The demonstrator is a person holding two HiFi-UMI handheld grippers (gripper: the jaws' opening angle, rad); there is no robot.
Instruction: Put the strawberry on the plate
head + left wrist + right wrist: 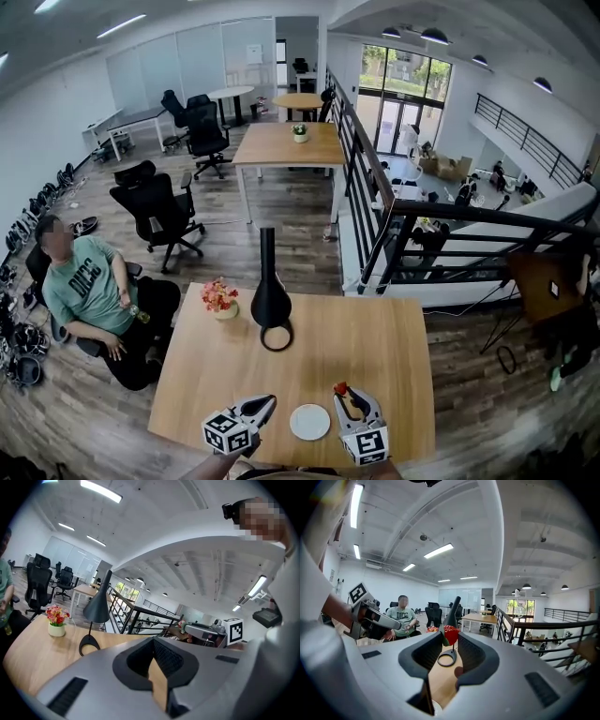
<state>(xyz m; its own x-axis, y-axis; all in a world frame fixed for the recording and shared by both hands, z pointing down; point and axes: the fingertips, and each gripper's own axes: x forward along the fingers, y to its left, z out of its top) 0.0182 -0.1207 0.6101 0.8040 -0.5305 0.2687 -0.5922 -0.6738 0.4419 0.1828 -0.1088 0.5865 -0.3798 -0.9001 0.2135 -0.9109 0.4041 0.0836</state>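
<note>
The red strawberry (340,387) with its green top is pinched between the tips of my right gripper (347,396), held above the wooden table (375,347). It sits just right of the small white plate (309,422), which lies near the table's front edge. In the right gripper view the strawberry (450,634) is clamped at the jaw tips of my right gripper (450,638), and a sliver of the plate (435,708) shows low down. My left gripper (265,403) hovers left of the plate, shut and empty. Its jaws (154,644) meet with nothing between them.
A black lamp (270,298) with a ring base stands mid-table, and a small pot of flowers (221,301) is to its left. A person in a green shirt (89,291) sits beside the table's left side. A railing (394,225) runs to the right.
</note>
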